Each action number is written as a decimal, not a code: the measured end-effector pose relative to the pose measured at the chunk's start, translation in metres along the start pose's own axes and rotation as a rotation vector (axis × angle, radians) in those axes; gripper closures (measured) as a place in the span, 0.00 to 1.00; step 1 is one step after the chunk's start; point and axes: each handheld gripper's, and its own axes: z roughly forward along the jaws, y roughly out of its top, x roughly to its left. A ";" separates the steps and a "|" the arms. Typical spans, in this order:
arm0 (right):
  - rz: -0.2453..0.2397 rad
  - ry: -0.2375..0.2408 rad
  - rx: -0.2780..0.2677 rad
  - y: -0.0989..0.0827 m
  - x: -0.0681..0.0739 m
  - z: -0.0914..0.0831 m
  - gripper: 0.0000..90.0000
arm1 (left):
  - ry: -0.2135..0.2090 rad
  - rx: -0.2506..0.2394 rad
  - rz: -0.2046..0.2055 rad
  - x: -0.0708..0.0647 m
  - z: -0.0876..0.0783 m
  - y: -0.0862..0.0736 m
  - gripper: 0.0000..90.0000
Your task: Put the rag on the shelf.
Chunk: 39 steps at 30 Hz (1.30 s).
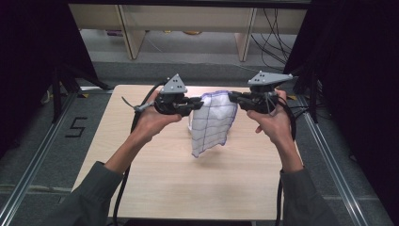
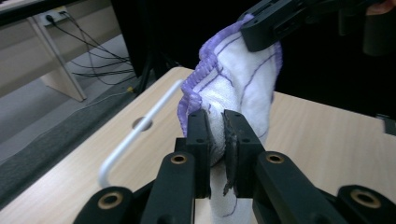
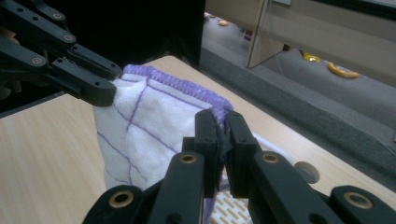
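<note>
A white cloth (image 1: 212, 123) with purple grid lines and a purple hem hangs in the air above the wooden table (image 1: 155, 188), folded over and held by its top edge. My left gripper (image 1: 201, 101) is shut on the cloth's left top corner; in the left gripper view the cloth (image 2: 243, 79) is pinched between my jaws, with my own gripper (image 2: 215, 133) close on it. My right gripper (image 1: 233, 98) is shut on the right top corner, and in the right gripper view the cloth (image 3: 144, 121) stretches from my gripper (image 3: 223, 128) across to the other gripper (image 3: 100, 91).
A white bent-wire rack (image 2: 135, 133) sits on the table under the cloth, beside a round hole (image 2: 142, 123) near the far edge. Beyond the table are wooden furniture legs (image 1: 131, 33) and cables (image 1: 273, 37) on the floor. Dark curtains flank both sides.
</note>
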 end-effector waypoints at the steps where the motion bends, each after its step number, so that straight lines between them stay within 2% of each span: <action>1: -0.004 -0.003 0.006 0.004 -0.003 0.000 0.96 | 0.001 -0.003 -0.015 0.003 0.000 0.002 0.90; 4: -0.005 -0.023 -0.006 0.013 -0.009 0.002 0.96 | 0.015 -0.008 -0.012 0.009 0.001 0.009 0.90; 5: 0.002 -0.009 -0.005 0.016 -0.011 0.003 0.96 | 0.017 -0.016 -0.018 0.011 0.001 0.011 0.90; 6: -0.011 -0.018 -0.005 0.019 -0.013 0.003 0.96 | 0.023 -0.022 -0.022 0.012 0.001 0.013 0.90; 7: 0.003 -0.024 -0.002 0.021 -0.014 0.003 0.96 | 0.027 -0.022 -0.020 0.013 0.001 0.016 0.90; 9: -0.010 -0.037 -0.013 0.026 -0.018 0.005 0.96 | 0.046 -0.016 0.010 0.016 0.002 0.021 0.90; 10: 0.010 -0.036 -0.016 0.028 -0.018 0.006 0.96 | 0.054 -0.016 0.012 0.019 0.003 0.023 0.90; 12: 0.006 -0.043 -0.023 0.033 -0.022 0.008 0.96 | 0.061 -0.027 -0.006 0.024 0.004 0.027 0.90; 16: 0.012 -0.056 -0.021 0.044 -0.027 0.013 0.96 | 0.080 -0.037 -0.009 0.034 0.008 0.033 0.90; 18: 0.012 -0.068 -0.025 0.049 -0.029 0.016 0.96 | 0.088 -0.048 -0.023 0.038 0.009 0.035 0.90; 19: 0.034 -0.063 -0.018 0.051 -0.030 0.017 0.96 | 0.088 -0.058 -0.032 0.040 0.009 0.037 0.90; 20: 0.022 -0.065 -0.025 0.054 -0.032 0.019 0.96 | 0.090 -0.071 -0.045 0.043 0.009 0.038 0.90; 22: 0.034 -0.074 -0.034 0.059 -0.035 0.020 0.96 | 0.099 -0.065 -0.039 0.048 0.010 0.041 0.90; 24: 0.037 -0.077 -0.036 0.064 -0.036 0.021 0.96 | 0.102 -0.071 -0.058 0.051 0.012 0.042 0.90; 28: 0.038 -0.093 -0.032 0.074 -0.040 0.026 0.96 | 0.125 -0.072 -0.058 0.058 0.016 0.048 0.90; 29: 0.037 -0.099 -0.028 0.076 -0.041 0.027 0.96 | 0.127 -0.080 -0.070 0.060 0.017 0.049 0.90; 34: 0.067 -0.114 -0.035 0.085 -0.048 0.038 0.96 | 0.149 -0.095 -0.084 0.071 0.026 0.052 0.90; 36: 0.064 -0.119 -0.040 0.088 -0.052 0.044 0.96 | 0.163 -0.099 -0.112 0.077 0.032 0.050 0.90; 37: 0.082 -0.120 -0.039 0.089 -0.053 0.048 0.96 | 0.162 -0.108 -0.128 0.080 0.034 0.049 0.90; 39: 0.078 -0.132 -0.037 0.089 -0.058 0.056 0.96 | 0.167 -0.119 -0.141 0.087 0.041 0.046 0.90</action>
